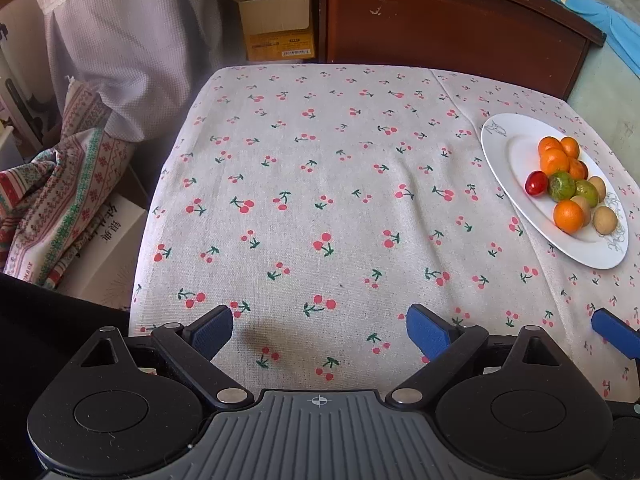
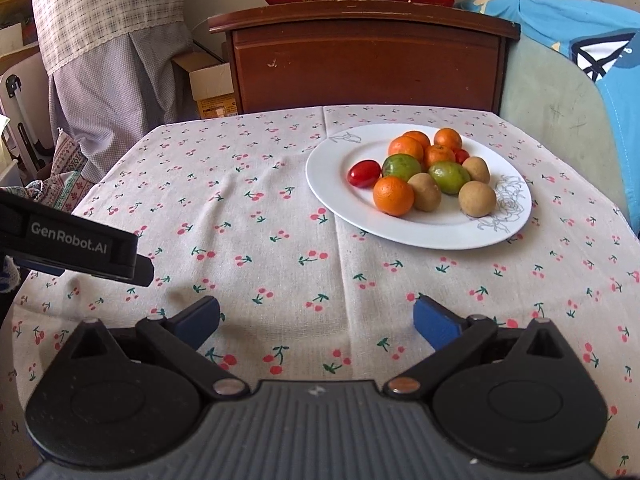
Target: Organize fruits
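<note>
Orange, green, brown and red fruits (image 2: 420,172) all sit together in a pile on the white plate (image 2: 332,184). I see small oranges at the back and one at the front, two green ones in the middle, three brown ones on the right side, and a red tomato-like one on the left. No fruit lies loose on the cherry tablecloth (image 2: 280,240). The plate sits on the far right part of the table.

My right gripper (image 2: 316,316) hangs low over the cloth, near the plate, with its jaws wide apart and nothing between them. My left gripper (image 1: 320,328) hangs over the bare left part of the cloth, well apart from the plate, jaws also wide and holding nothing.

I think this fits two stages: the fruits gathered on the plate as the job wants, or a mixed pile waiting to be sorted by kind. I cannot tell which, so I name no next move.
</note>
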{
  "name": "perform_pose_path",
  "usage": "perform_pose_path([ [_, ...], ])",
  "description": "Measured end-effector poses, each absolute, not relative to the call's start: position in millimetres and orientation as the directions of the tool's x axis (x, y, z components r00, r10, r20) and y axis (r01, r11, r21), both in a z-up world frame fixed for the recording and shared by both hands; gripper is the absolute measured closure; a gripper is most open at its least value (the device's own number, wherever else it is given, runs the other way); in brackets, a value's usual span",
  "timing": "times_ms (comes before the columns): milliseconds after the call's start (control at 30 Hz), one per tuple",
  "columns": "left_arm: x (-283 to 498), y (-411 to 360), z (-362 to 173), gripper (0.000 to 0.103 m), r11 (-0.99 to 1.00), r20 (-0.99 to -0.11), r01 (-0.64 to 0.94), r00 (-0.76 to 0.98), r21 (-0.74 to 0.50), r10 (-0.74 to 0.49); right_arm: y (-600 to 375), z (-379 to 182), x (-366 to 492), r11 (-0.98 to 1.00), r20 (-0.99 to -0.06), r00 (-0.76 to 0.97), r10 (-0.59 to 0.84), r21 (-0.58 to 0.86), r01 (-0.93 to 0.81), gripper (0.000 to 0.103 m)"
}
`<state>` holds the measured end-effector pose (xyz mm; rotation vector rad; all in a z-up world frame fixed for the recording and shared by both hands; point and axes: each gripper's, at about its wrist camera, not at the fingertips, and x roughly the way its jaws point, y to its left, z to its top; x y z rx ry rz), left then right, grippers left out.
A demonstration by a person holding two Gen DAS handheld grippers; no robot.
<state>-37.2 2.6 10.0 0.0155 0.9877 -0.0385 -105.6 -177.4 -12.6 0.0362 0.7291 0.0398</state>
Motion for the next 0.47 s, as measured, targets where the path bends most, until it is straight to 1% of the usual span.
perform_pose_path([
  [167,-32,6,5,0.008,0.999,-0.839,0.035,0.543,-0.004,-0.022,-170,-19,-96,0.999,-0.659,0.752,0.018,-0.016,-0.038,0.001],
  [467,-26,10,2,0.008,1.000,-0.837,0.022,0.548,0.009,-0.004,-167,-19,-92,0.998,-0.654,0.756,0.029,-0.022,-0.057,0.001],
])
